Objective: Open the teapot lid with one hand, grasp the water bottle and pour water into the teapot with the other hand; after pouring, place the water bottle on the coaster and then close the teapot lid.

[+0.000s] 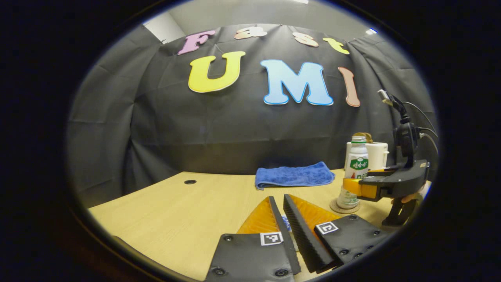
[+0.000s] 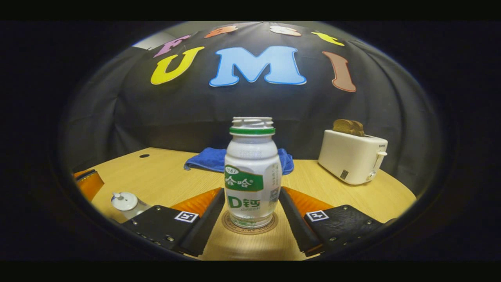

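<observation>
right gripper (image 2: 252, 203) spread, straddling upright water bottle (image 2: 252, 172) on coaster (image 2: 250, 227); left gripper (image 1: 282, 213) nearly closed, empty.

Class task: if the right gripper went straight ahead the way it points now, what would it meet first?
Most likely the water bottle, standing on the coaster between the right gripper's open fingers. Whether they already touch it is unclear.

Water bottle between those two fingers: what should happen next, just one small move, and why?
Probably the right gripper should squeeze shut on the water bottle. It stands upright on the coaster, the fingers flank it low down, and I cannot tell that they press it yet. The teapot lid looks still on.
</observation>
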`<action>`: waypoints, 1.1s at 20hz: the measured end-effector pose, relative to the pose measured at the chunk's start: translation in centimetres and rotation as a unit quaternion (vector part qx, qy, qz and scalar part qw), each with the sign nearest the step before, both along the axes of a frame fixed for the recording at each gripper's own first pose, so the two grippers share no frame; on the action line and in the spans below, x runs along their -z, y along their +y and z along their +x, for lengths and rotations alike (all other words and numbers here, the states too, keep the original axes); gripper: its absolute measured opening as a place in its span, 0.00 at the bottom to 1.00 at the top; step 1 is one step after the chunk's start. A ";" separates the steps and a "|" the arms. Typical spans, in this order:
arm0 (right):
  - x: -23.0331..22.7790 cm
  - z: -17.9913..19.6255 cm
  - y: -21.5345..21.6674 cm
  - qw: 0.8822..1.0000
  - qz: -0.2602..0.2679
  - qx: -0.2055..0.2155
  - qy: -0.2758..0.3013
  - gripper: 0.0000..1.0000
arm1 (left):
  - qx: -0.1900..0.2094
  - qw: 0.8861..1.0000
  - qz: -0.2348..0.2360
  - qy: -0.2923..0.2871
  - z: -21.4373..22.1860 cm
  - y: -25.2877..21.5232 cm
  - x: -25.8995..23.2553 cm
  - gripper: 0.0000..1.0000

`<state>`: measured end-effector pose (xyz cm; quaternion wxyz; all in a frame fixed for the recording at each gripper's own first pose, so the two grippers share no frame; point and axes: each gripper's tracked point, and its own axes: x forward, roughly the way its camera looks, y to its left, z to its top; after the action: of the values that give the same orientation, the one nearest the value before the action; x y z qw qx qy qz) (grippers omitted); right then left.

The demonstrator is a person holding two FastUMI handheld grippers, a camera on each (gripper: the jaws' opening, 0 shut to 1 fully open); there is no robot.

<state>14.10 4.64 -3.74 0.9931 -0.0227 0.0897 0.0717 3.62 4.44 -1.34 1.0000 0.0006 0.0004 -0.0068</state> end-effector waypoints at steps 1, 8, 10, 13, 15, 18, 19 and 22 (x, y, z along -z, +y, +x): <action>-0.2 -0.2 -0.1 1.000 0.002 0.001 -0.003 0.85 | -0.001 1.000 0.001 0.000 -0.1 0.0 -0.1 0.05; -2.5 -2.4 -0.5 0.999 -0.005 0.010 -0.037 0.85 | 0.003 1.000 0.002 -0.009 -0.5 -0.3 -0.6 0.05; -2.9 -3.3 -0.5 0.999 0.000 0.009 -0.042 0.85 | 0.005 1.000 -0.003 -0.010 -1.0 -0.4 -0.6 0.05; -3.1 -5.0 -0.5 0.999 0.013 0.009 -0.044 0.85 | 0.008 1.000 -0.009 -0.011 -2.0 -0.7 -1.2 1.00; -3.4 -6.6 -0.7 0.999 0.018 0.010 -0.049 0.85 | 0.010 1.000 -0.011 -0.015 -2.8 -1.1 -1.5 1.00; -4.0 -9.4 -1.0 0.998 0.021 0.014 -0.062 0.85 | 0.014 1.000 -0.011 -0.023 -4.6 -1.9 -2.2 0.06; -4.2 -10.4 -1.1 0.997 0.022 0.017 -0.065 0.85 | 0.016 0.999 -0.011 -0.025 -5.2 -2.2 -2.4 0.17; -4.5 -13.1 -1.8 0.996 0.020 0.026 -0.078 0.82 | 0.022 0.999 -0.006 -0.029 -6.9 -3.1 -2.5 0.18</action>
<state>1.02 2.81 0.73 0.9989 -0.0061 0.0111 0.0458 -3.27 1.29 1.15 0.9992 -0.0049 -0.0288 -0.0284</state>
